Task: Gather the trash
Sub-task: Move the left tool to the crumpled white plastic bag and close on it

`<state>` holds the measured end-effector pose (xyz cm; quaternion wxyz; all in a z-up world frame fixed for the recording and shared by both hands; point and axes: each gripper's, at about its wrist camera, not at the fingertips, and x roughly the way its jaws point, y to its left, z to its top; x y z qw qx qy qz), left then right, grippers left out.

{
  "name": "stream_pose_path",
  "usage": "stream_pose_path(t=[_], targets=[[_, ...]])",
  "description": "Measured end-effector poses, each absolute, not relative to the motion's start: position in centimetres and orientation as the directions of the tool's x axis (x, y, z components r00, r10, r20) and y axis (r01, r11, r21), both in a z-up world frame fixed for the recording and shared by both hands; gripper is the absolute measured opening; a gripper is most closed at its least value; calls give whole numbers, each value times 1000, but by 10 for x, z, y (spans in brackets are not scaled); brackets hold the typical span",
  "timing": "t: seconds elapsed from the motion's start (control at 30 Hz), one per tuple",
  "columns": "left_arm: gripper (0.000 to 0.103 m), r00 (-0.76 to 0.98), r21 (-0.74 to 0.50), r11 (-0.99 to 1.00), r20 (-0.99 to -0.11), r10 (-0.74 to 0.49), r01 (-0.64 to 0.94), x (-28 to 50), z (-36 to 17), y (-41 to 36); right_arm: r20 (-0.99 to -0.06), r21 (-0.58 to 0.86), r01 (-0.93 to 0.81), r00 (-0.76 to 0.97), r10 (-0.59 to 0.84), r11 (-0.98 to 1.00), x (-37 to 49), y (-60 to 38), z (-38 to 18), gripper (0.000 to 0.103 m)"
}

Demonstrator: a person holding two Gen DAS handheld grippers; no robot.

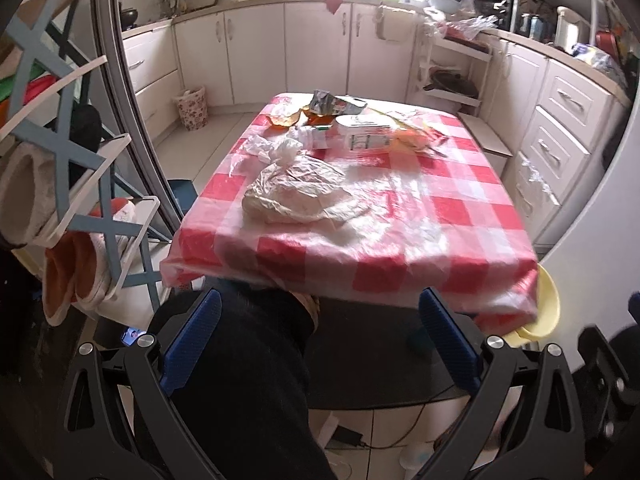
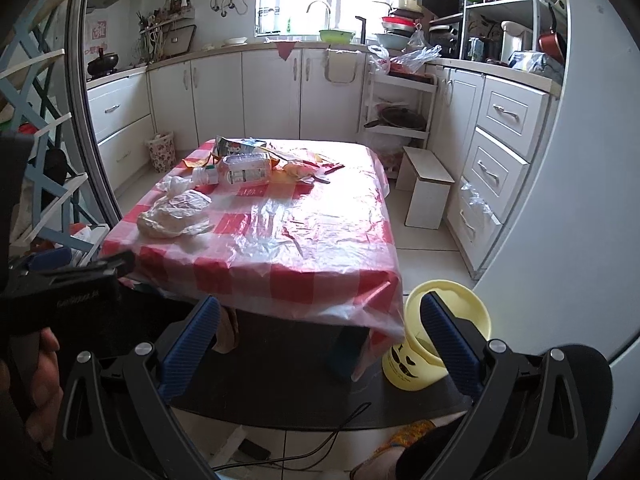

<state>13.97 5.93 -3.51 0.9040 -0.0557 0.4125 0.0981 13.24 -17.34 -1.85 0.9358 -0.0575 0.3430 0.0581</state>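
Right now both my left gripper (image 1: pixel 320 336) and right gripper (image 2: pixel 320 340) gape empty, so I'd reach ahead-left for the crumpled bag (image 2: pixel 176 216) on the worktop (image 2: pixel 312 240), bin (image 2: pixel 440 340) just right.

Home kitchen: white cabinets (image 2: pixel 272 92), sink tap (image 2: pixel 319 8) under window, checked-cloth table (image 2: pixel 280 240).

Each claw, left (image 1: pixel 320 332) and right (image 2: pixel 320 336), has black open-frame arms with silver screw heads and ribbed blue pads (image 2: pixel 192 340). Left of the right claw, a hand (image 2: pixel 38 396) grips a black handle.
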Motion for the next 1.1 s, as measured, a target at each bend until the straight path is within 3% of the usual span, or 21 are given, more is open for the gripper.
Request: stream_pose_path(t=[0.4, 0.7, 0.8, 0.9, 0.97, 1.1], targets=[[95, 538, -48, 935, -828, 159, -351, 275, -80, 105, -654, -46, -159, 751, 91, 986, 178, -172, -40, 96], [92, 471, 49, 915, -846, 251, -400, 343, -112, 115, -690, -22, -158, 717, 100, 987, 193, -177, -62, 96], [75, 484, 59, 919, -836, 259, -390, 349, -111, 113, -695, -11, -159, 711, 107, 987, 198, -178, -66, 96], [49, 500, 67, 932, -829, 251, -357, 352, -108, 107, -697, -7, -159, 708, 109, 987, 201, -177, -67, 96], [24, 525, 25, 946, -827, 201, -324, 350, -103, 104, -700, -11, -161, 706, 108, 987, 204, -175, -69, 96], [6, 555, -68, 956, -825, 107, -286, 348, -100, 106, -704, -24, -170, 703, 104, 985, 207, -171, -72, 96]])
